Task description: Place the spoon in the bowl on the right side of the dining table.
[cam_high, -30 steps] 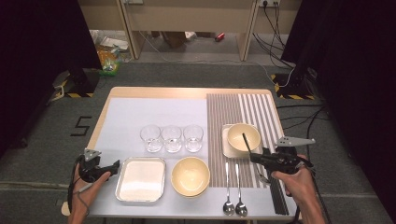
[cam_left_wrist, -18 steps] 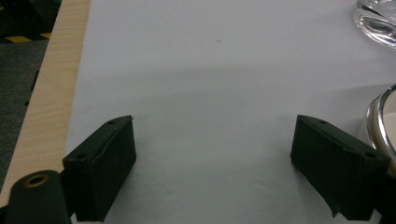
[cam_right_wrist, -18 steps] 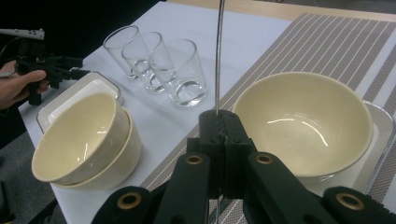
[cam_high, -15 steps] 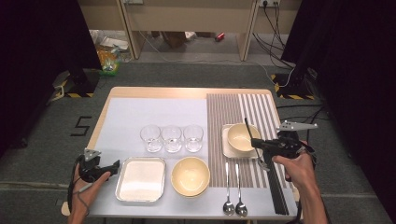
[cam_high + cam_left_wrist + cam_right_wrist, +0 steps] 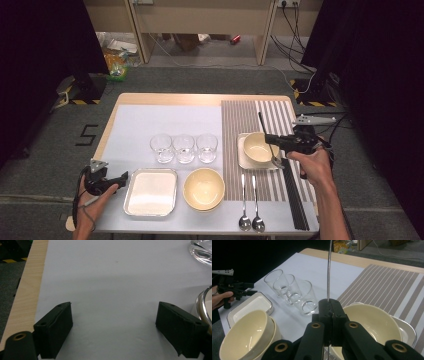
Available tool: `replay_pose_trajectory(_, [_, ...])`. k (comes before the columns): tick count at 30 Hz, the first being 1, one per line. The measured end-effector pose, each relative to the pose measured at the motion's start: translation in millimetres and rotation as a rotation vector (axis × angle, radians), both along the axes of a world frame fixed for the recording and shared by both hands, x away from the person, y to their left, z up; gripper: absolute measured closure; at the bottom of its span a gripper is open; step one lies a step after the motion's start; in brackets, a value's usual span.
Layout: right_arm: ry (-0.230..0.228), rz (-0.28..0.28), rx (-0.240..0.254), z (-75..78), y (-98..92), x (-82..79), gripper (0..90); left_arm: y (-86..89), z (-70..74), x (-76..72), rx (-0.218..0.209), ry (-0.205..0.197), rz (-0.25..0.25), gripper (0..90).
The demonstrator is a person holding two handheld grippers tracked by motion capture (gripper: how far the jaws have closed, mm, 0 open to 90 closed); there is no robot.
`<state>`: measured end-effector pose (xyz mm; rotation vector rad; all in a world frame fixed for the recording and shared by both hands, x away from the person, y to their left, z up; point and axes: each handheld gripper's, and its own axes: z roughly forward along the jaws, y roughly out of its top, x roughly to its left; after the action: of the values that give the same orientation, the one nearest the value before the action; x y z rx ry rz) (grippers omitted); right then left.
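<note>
My right gripper [image 5: 268,137] is shut on a metal spoon [image 5: 263,126], held over the cream bowl [image 5: 257,148] that sits on a small square plate [image 5: 242,159]. In the right gripper view the jaws [image 5: 331,305] meet on the spoon's thin handle [image 5: 328,270], which sticks straight up past them. The spoon's head [image 5: 276,161] hangs near the plate's near right corner. My left gripper [image 5: 122,176] rests low at the table's near left, open, with bare white mat between its pads [image 5: 56,325].
Three glasses [image 5: 184,148] stand in a row mid-table. A white square tray [image 5: 151,192] and stacked cream bowls [image 5: 203,188] sit in front. Two spoons [image 5: 251,220] and dark chopsticks [image 5: 296,197] lie on the striped placemat [image 5: 240,112].
My right hand has lifted and moved away from the table's near edge, carrying the spoon over the bowl. The left hand has stayed put.
</note>
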<state>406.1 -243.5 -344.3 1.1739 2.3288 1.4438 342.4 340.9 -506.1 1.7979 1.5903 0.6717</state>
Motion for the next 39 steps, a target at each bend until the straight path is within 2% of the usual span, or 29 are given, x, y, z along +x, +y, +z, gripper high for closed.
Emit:
replay_pose_trajectory(10, [-0.018, 0.002, -0.006, 3.6, 15.2, 24.8, 90.0, 0.2, 0.0, -0.1, -0.002, 0.0, 0.0, 13.3])
replay_pose_trajectory(15, [-0.008, -0.012, -0.03, -4.8, 19.3, 37.1, 90.0, 0.2, 0.0, -0.1, -0.002, 0.0, -0.001, 13.3])
replay_pose_trajectory(23, [0.002, -0.031, -0.04, -17.6, 23.5, 52.9, 90.0, 0.1, 0.0, -0.1, -0.002, 0.0, -0.001, 13.3])
replay_pose_trajectory(32, [0.02, -0.055, -0.087, -33.1, 28.5, 66.7, 90.0, 0.2, 0.0, -0.1, -0.002, 0.0, -0.001, 13.3])
replay_pose_trajectory(39, [0.038, -0.051, -0.123, -46.9, 33.5, 73.9, 90.0, 0.4, 0.1, -0.2, -0.004, 0.002, -0.001, 13.3])
